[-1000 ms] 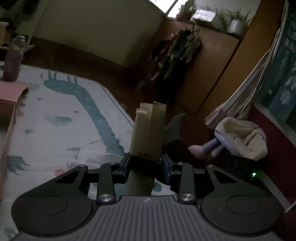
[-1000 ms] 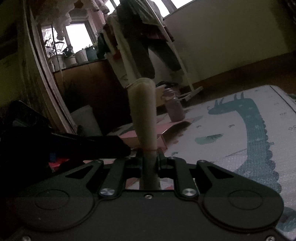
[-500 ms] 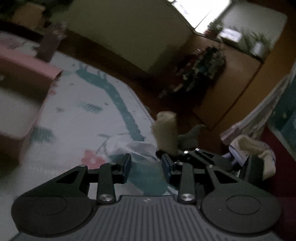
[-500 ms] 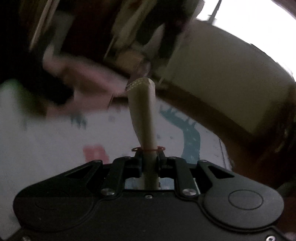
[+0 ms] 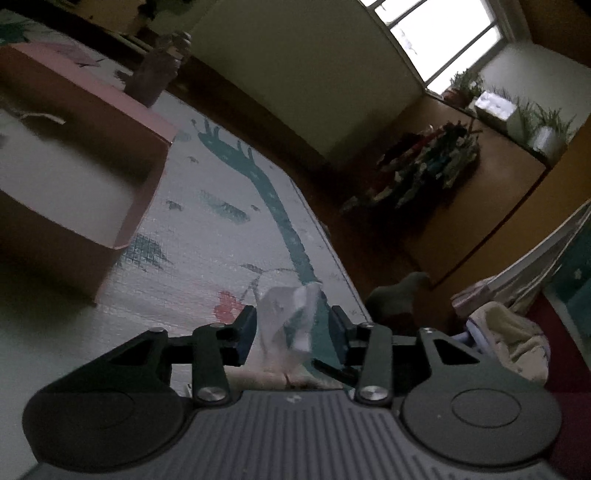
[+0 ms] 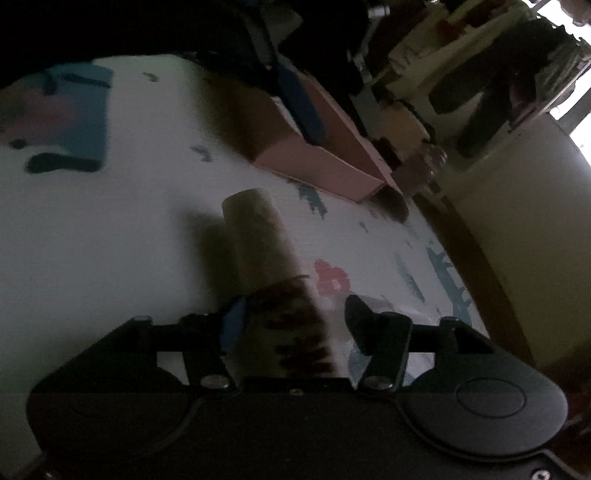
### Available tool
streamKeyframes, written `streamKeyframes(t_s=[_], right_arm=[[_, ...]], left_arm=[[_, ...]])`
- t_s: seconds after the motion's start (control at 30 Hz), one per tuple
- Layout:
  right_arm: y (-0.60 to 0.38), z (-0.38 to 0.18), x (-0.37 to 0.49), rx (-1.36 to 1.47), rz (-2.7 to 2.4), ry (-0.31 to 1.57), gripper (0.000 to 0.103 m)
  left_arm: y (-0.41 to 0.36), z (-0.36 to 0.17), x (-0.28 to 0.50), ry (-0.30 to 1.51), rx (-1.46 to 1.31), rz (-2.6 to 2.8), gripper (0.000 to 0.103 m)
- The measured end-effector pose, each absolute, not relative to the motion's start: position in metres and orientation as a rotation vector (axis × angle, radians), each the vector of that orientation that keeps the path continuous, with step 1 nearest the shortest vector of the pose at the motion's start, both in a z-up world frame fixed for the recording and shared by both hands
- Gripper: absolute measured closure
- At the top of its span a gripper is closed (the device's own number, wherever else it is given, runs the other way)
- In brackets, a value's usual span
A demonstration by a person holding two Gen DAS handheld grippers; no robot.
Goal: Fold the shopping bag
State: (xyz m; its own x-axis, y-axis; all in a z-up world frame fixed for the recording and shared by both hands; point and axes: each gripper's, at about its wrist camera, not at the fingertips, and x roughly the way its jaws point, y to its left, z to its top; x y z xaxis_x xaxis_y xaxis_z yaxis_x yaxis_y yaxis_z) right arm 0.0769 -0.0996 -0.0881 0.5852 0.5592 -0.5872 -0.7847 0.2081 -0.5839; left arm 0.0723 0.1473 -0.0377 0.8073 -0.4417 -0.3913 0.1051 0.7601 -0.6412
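Dim room: dinosaur play mat [image 5: 229, 206], bright window [image 5: 436, 33], wooden cabinet [image 5: 491, 206].

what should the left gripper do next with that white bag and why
Probably close the left gripper on the crumpled white bag: its jaws have just been opening, and the bag sits between them on the mat, not yet pinched.

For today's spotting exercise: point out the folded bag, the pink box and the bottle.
Folded bag [image 6: 258, 236]: right wrist view, its tan middle.
Pink box [image 5: 146, 110]: left wrist view, its far rim.
Bottle [image 5: 157, 74]: left wrist view, its body.
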Motion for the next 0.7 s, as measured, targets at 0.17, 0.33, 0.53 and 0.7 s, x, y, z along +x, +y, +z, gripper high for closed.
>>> streamKeyframes(t_s=[0.17,0.33,0.53,0.7], right_arm=[[-0.128,-0.063,0.096,-0.667,0.948,0.465,0.041],[-0.158,-0.063,0.126,-0.242,0.847,0.679,0.049],[-0.17,-0.085,0.144,0.02,0.799,0.83,0.066],[-0.174,-0.092,0.157,0.144,0.79,0.786,0.066]], left_arm=[[0.137,-0.036,0.077,0.595,-0.496,-0.3,0.061],[0.13,-0.044,0.081,0.644,-0.448,-0.311,0.061],[0.121,-0.064,0.089,0.719,-0.433,-0.325,0.061],[0.097,-0.072,0.087,0.865,-0.374,-0.486,0.061]])
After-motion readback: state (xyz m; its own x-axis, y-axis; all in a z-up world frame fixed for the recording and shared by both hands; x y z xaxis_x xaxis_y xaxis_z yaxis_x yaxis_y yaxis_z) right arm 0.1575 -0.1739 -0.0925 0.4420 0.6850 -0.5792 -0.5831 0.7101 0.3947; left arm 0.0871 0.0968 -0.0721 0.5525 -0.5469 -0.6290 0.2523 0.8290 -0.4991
